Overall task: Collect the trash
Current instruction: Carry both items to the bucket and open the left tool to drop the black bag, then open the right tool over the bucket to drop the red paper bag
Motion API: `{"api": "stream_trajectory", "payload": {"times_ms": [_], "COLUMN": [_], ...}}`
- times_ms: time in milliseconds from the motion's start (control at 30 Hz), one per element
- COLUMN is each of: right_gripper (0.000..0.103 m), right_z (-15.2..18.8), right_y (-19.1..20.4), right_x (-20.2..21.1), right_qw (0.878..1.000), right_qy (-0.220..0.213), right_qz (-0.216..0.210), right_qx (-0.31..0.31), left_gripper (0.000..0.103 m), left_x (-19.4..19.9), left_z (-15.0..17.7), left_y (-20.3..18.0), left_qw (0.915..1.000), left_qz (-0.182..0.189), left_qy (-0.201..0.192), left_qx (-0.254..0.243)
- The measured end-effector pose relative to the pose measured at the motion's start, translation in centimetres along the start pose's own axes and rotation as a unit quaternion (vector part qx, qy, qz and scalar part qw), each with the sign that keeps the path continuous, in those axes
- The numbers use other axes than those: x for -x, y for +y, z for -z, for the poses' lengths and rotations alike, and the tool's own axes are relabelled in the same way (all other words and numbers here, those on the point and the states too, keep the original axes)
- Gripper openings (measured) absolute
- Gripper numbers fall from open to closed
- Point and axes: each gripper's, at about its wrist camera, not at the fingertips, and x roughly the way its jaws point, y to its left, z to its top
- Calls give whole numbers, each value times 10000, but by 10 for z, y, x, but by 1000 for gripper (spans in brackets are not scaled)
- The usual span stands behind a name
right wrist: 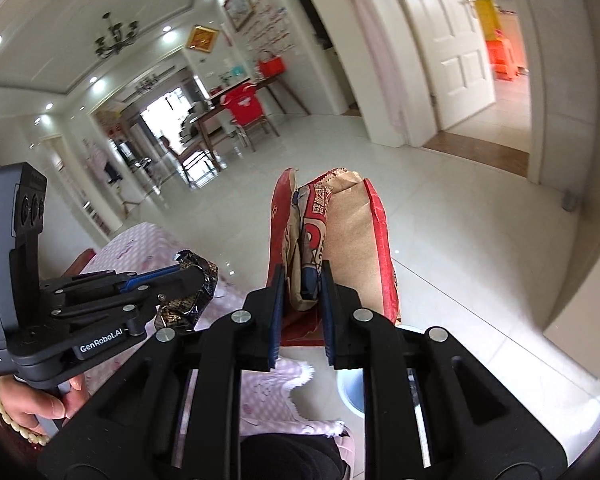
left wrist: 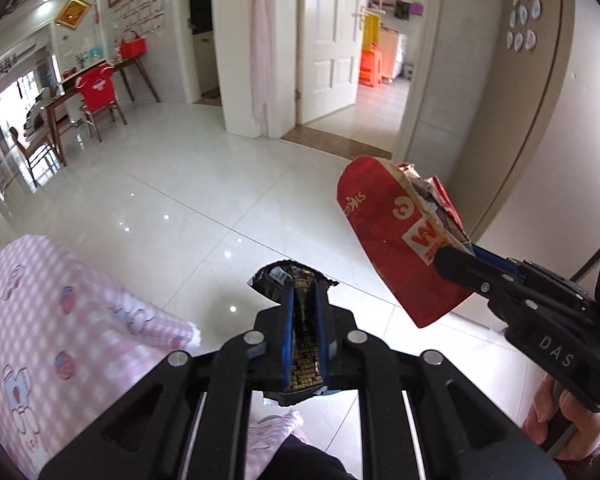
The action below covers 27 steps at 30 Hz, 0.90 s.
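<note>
Pink checked cloth point(left wrist: 60, 320): far left of the left wrist view, printed with small cartoon figures, frayed edge toward the floor; also seen low in the right wrist view point(right wrist: 260, 400).
Left tool point(left wrist: 304, 292): jaws drawn together and clamped on a dark crumpled wrapper point(left wrist: 296, 276); blue pads press on both sides of it. In the right wrist view the same tool point(right wrist: 188, 276) enters from the left, wrapper point(right wrist: 204, 280) bunched at its tip, gold-patterned tail hanging below.
Left hand point(right wrist: 40, 404): wrapped on the tool's handle, beaded bracelet at the wrist.
Wrapper position: held in the air above the floor, just beside the pink cloth's edge.
Floor point(left wrist: 180, 200): glossy white tile with ceiling-light reflections.
Right tool point(right wrist: 302, 280): jaws near together, clamped on a red paper bag point(right wrist: 352, 232); pads grip its lower part. From the left wrist view the tool point(left wrist: 456, 256) comes in from the right, holding the bag point(left wrist: 388, 240) by its edge.
Bag contents: crumpled red-and-white printed packaging point(right wrist: 312, 216) stuffed inside, mouth facing away from the right camera.
Bag position: held in the air, to the right of the wrapper, not touching it.
Right hand point(left wrist: 556, 416): on the handle, lower right corner.
Background: dining chair with red cover point(left wrist: 96, 88), white panel door point(left wrist: 328, 40) ajar.
</note>
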Motion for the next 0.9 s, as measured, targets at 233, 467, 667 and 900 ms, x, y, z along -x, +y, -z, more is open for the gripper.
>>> {"api": "stream_trajectory", "payload": {"times_ms": [233, 467, 667, 900], "right_gripper": [17, 17, 17, 17], "right_z": [2, 7, 7, -1], "right_y": [-41, -61, -55, -55], "right_x": [14, 20, 15, 6], "right_qw": [9984, 9974, 9980, 9987], "right_qy": [-215, -223, -160, -76], "right_qz": [344, 461, 390, 334], "right_qx": [-386, -501, -469, -390], "left_gripper": [15, 65, 76, 83], "left_x": [-44, -57, -49, -36], "left_z": [-16, -18, -17, -18], "left_y": [-47, -60, -62, -52], "left_qw": [9993, 9995, 9994, 9988], "left_qz": [216, 155, -164, -447], "left_qy": [216, 284, 286, 207], "left_qx": [-207, -57, -71, -7]}}
